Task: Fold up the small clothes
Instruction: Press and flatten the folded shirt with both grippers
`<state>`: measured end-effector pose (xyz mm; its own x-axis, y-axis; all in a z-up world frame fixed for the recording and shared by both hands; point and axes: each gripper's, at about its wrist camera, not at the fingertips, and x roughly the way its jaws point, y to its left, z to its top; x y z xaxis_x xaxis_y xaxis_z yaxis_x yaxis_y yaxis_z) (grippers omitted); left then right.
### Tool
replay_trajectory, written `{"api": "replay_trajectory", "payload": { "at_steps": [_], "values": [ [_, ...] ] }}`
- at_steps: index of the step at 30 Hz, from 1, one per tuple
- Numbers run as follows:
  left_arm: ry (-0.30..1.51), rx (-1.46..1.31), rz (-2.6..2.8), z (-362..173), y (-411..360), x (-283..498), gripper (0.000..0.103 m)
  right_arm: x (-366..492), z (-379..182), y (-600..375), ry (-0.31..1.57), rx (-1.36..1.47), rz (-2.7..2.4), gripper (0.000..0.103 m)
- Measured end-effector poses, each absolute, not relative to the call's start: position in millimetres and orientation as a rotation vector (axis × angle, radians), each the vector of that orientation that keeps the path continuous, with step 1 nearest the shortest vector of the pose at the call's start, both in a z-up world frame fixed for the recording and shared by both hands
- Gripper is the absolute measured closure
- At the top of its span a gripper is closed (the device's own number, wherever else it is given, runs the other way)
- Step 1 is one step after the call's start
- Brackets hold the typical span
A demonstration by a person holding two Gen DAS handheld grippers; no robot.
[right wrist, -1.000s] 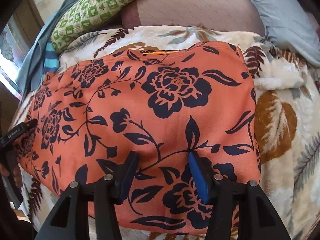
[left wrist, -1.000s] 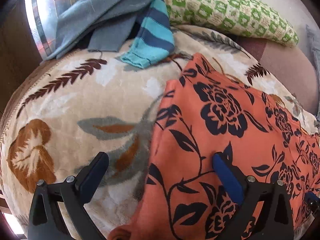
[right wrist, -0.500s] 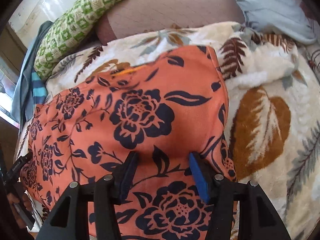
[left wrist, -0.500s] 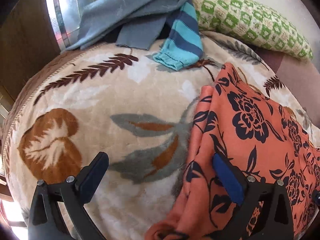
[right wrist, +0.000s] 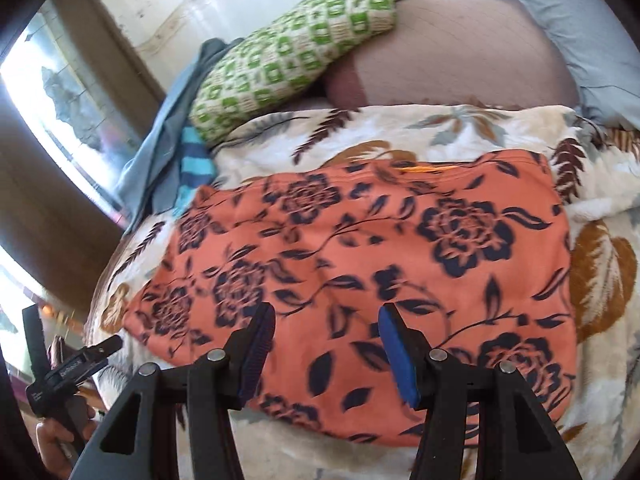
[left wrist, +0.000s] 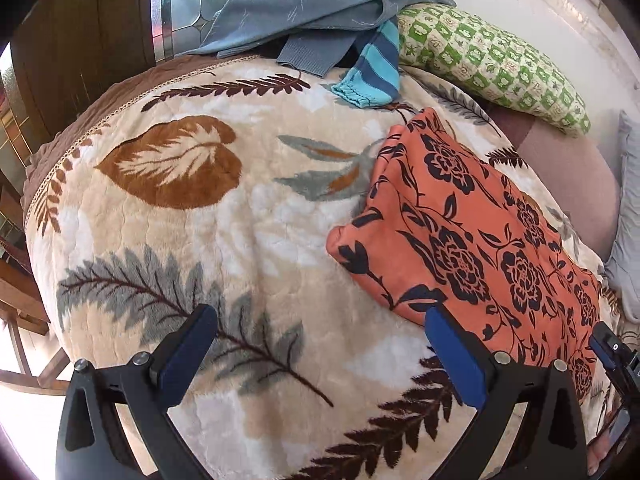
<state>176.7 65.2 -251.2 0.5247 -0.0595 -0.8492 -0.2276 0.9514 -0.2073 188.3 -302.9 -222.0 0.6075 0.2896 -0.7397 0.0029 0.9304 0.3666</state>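
Jaws wide on the left hand-held gripper, nothing between them, only blanket under it. Orange flowered garment lies just ahead and to its right, near corner close to the right pad, not touching as far as I can tell.

Right hand-held gripper: jaws about half apart, empty, hovering over the near edge of the same garment. Cannot tell whether the pads brush the cloth; that view is motion-blurred.

Garment lies flat on the bed, looks already doubled into a rough rectangle, left edge rumpled. Further out, beyond the left hand-held gripper: striped blue piece and grey-blue cloth heaped at the far edge, green checked pillow to the right of them.

Risks, my read:
- Plush blanket is soft; a low pinch could grab pile together with the garment and drag the blanket.
- Layers are stacked; catching only the top one would peel the fold open.
- Rumpled left edge could carry into the next fold if not flattened.
- Two grippers sit close at the near left corner; converging there may collide.
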Motion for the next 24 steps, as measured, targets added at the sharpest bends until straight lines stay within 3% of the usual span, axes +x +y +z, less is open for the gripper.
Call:
{"api": "replay_trajectory", "payload": {
  "at_steps": [4,8,14,20,24],
  "values": [
    [0.993,-0.326,0.128,-251.6,55.4,188.1,0.0,191.3,-240.2,-282.2,0.987,0.304,0.149,0.045],
    [1.04,-0.374,0.128,-262.8,50.8,212.3,0.0,200.0,-285.1,-275.5,1.201,0.244,0.096,0.045],
    [1.084,-0.513,0.113,-281.7,59.3,231.3,0.0,186.3,-251.9,-294.6,1.113,0.369,0.163,0.046],
    [1.0,-0.529,0.055,-276.9,47.9,231.2,0.001,188.2,-237.6,-325.1,1.044,0.483,0.126,0.046],
    [0.965,-0.431,0.06,-276.5,29.4,228.3,0.015,195.4,-238.4,-329.0,1.044,0.498,0.127,0.046]
  ]
}}
